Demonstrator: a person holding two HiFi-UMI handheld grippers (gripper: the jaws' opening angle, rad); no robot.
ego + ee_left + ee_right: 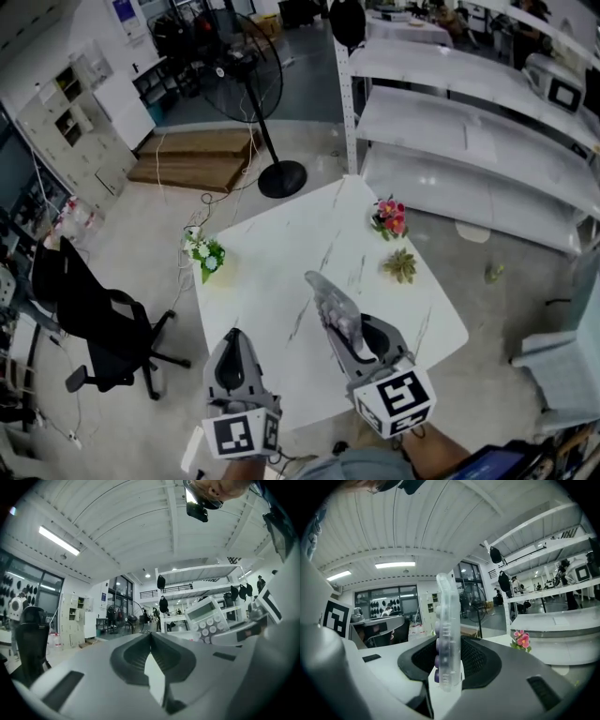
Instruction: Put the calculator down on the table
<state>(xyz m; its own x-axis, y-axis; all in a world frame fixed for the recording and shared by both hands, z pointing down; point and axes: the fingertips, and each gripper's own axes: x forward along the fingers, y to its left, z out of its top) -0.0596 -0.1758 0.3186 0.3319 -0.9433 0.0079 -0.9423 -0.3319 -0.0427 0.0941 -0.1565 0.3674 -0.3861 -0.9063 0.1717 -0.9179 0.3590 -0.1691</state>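
Right gripper (pixel 345 323) clamps a clear-cased calculator (pixel 448 620) edge-on (keys half hidden); left gripper (pixel 151 637) closed, empty, over a marbled white table (pixel 272 253).

White table (pixel 281 267) carries white flowers (pixel 204 253); pink flowers (pixel 389 217); succulent (pixel 400 265).

Bright, even light — ceiling strip lights (pixel 58 541), fisheye-bent edges, dark corners, soft foreground.
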